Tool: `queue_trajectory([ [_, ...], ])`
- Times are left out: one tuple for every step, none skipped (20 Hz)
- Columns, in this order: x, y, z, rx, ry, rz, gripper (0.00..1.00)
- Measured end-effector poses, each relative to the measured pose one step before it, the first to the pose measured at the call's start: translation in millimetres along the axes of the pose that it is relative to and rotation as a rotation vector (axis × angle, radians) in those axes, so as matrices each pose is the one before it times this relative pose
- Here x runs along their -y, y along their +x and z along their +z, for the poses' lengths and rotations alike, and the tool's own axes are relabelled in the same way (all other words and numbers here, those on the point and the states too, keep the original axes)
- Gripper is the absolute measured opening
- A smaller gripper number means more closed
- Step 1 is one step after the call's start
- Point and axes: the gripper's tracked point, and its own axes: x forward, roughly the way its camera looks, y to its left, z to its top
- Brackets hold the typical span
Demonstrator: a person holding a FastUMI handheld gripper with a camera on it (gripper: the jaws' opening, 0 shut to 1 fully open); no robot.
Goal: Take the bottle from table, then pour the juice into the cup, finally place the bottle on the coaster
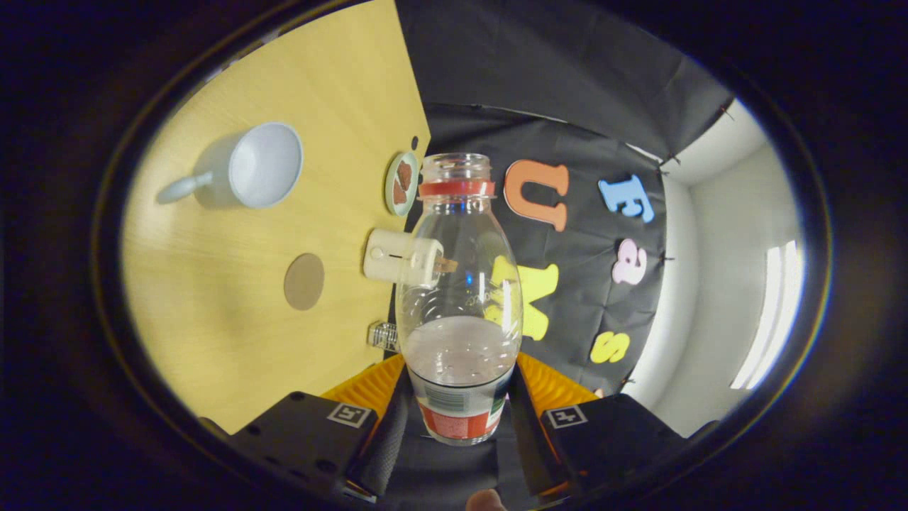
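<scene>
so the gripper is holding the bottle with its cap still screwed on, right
Not quite. The gripper is shut on the bottle, but the cap is off: the gripper view shows an open neck above the red ring.

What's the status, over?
Jaws shut on bottle, uncapped, some juice inside. Cup and coaster on table beyond. Path clear.

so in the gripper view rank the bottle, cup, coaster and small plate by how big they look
1. bottle, held between the fingers of the gripper, so nearness inflates it
2. cup
3. coaster and small plate, too alike to rank; the plate is seen edge-on
</scene>
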Motion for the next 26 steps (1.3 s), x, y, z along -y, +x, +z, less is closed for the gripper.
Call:
queue_trajectory([
  [2.31,-2.62,-1.02,-0.00343,0.05550,0.01327,0.75],
  [2.71,-3.60,-1.49,-0.00078,0.05053,0.00883,0.75],
  [2.65,-1.04,-0.81,0.00050,0.04774,0.00817,0.75],
  [3.13,-2.95,-0.54,0.00191,0.05060,0.00524,0.75],
  [1.64,-2.57,-1.37,0.00323,0.05530,0.00812,0.75],
  [0.14,-2.76,-1.81,0.00280,0.06012,0.01042,0.75],
  [1.12,-2.46,-0.55,0.00380,0.06357,0.01294,0.75],
  [0.13,-2.64,-1.70,0.00143,0.07002,0.01555,0.75],
  [-0.09,-1.79,-1.35,0.00484,0.07702,0.02090,0.75],
  [-1.65,-2.41,0.92,0.00670,0.08073,0.02499,0.75],
  [-2.15,-4.84,0.25,0.00592,0.07721,0.02754,0.75],
  [-0.74,-2.28,2.83,0.01066,0.07545,0.02255,0.75],
  [-0.26,-3.08,2.68,0.01056,0.06866,0.01996,0.75],
  [0.95,-2.17,2.73,0.01282,0.06501,0.01532,0.75],
  [0.89,-1.39,3.48,0.01807,0.06317,0.01196,0.75],
  [1.97,-0.99,5.09,0.02006,0.06514,0.00918,0.75],
  [1.22,-1.92,3.33,0.02157,0.06784,0.01172,0.75],
  [1.37,-0.47,4.49,0.01950,0.07116,0.01317,0.75],
  [0.11,2.72,5.02,0.02297,0.07375,0.01158,0.75],
  [1.41,2.86,6.44,0.01514,0.07213,0.01165,0.75],
  [1.35,2.85,11.27,0.00750,0.06944,0.01149,0.75],
  [3.06,5.09,4.43,0.01044,0.06416,0.00955,0.75],
  [4.32,4.93,3.91,0.01231,0.04966,-0.00133,0.75],
  [5.77,5.74,3.91,0.00863,0.03461,-0.00407,0.75],
  [4.71,8.25,2.32,0.00639,0.01434,-0.00739,0.75],
  [3.69,6.84,0.13,0.00438,0.00288,-0.00881,0.75],
])
